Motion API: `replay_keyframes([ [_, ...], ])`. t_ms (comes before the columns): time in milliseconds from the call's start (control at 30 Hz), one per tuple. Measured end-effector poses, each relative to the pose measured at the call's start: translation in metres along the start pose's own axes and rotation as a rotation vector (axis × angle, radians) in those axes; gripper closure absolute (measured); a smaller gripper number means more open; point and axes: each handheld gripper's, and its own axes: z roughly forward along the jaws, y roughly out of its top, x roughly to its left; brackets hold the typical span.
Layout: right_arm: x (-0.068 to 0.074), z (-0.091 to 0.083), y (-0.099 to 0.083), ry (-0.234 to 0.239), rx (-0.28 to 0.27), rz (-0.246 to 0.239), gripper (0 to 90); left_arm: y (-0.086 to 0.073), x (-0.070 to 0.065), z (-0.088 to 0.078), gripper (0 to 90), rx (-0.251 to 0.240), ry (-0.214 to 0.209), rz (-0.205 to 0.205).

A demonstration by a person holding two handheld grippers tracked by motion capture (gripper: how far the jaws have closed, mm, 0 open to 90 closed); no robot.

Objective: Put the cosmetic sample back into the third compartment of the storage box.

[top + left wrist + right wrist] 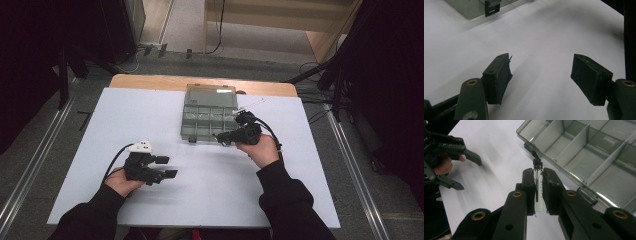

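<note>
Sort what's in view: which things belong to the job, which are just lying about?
In the job:
right tongs, shut on a small clear tube
open compartment box

Lying about:
left tongs, open and empty
cables on the floor

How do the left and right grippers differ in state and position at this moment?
The left gripper has its fingers spread wide with nothing between them; the right gripper is shut on a small clear vial with a black cap. The left gripper sits over bare white table, apart from the compartment box; the right gripper is at the box's near edge. Both are black, hand-held and cabled.
</note>
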Motion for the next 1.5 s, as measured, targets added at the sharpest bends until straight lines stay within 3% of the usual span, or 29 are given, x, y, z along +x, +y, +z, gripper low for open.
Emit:
replay_keyframes([
  [733,-0.016,-0.007,0.034,-0.034,-0.023,0.042,82.4,-0.001,0.001,0.001,31.4,-0.003,0.010,0.000],
  [1000,-0.026,0.000,0.043,-0.073,-0.004,0.067,82.4,-0.001,0.001,0.001,31.3,0.002,0.010,-0.001],
  [1500,-0.045,0.012,0.061,-0.098,-0.002,0.149,82.3,0.000,-0.001,0.001,31.3,0.001,0.000,0.004],
])
